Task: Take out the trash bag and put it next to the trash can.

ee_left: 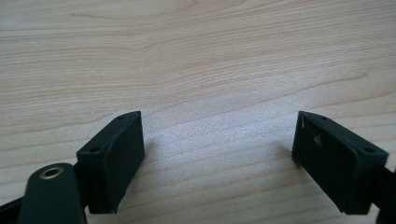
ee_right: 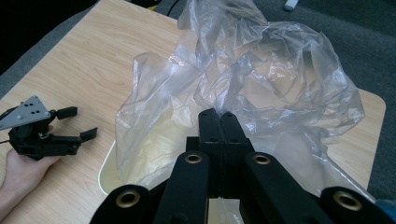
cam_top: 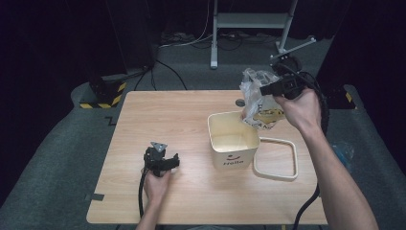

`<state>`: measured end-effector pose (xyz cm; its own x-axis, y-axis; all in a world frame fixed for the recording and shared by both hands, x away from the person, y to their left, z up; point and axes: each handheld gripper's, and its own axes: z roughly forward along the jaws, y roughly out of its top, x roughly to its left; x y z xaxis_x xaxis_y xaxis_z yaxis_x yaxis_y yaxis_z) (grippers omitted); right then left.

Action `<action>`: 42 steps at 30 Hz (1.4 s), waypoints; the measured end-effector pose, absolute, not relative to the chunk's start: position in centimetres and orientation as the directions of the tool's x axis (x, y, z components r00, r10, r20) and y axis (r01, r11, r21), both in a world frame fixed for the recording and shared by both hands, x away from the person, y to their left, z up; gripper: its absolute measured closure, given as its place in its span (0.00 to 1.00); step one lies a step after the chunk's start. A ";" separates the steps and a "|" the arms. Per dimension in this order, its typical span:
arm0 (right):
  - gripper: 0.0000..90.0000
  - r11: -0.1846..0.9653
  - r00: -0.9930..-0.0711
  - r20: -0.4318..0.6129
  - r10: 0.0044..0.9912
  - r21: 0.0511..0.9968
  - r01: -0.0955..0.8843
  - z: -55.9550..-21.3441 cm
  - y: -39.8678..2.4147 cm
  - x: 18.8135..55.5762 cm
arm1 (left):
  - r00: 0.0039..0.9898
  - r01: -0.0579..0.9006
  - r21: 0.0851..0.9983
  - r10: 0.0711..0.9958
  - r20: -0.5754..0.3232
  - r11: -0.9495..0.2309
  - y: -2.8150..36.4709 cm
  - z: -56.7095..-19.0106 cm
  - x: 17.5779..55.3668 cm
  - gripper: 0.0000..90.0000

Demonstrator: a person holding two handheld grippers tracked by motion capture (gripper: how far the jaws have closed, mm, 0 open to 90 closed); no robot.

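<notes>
A plastic bag (cam_top: pixel 258 98) is being held pinched by the right gripper (cam_top: pixel 268 88) above the bin (cam_top: pixel 233 139), not yet fitted, while the left gripper (cam_top: pixel 165 160) is being rested wide open.

Item: clear plastic bag (cam_top: pixel 258 103), crumpled, thin, with yellow and dark print showing low on it; pinched at its top in my right gripper (ee_right: pixel 219 116), hanging lifted, its lower end at the back right rim of the cream bin (cam_top: pixel 233 141).
</notes>
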<state>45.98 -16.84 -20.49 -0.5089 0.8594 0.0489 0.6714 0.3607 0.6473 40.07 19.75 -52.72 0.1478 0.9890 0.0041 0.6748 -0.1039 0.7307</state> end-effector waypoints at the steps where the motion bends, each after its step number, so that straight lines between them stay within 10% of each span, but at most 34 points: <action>1: 1.00 0.355 -0.500 0.052 0.865 0.642 0.680 -20.6 -17.3 46.0 | 0.148 0.675 0.731 0.989 0.004 -0.104 19.7 -52.7 40.1 0.19; 42: 1.00 0.270 -0.397 0.068 0.915 0.627 0.731 -23.7 -23.1 47.2 | 0.147 0.675 0.731 0.989 0.003 -0.103 19.7 -52.7 40.1 0.19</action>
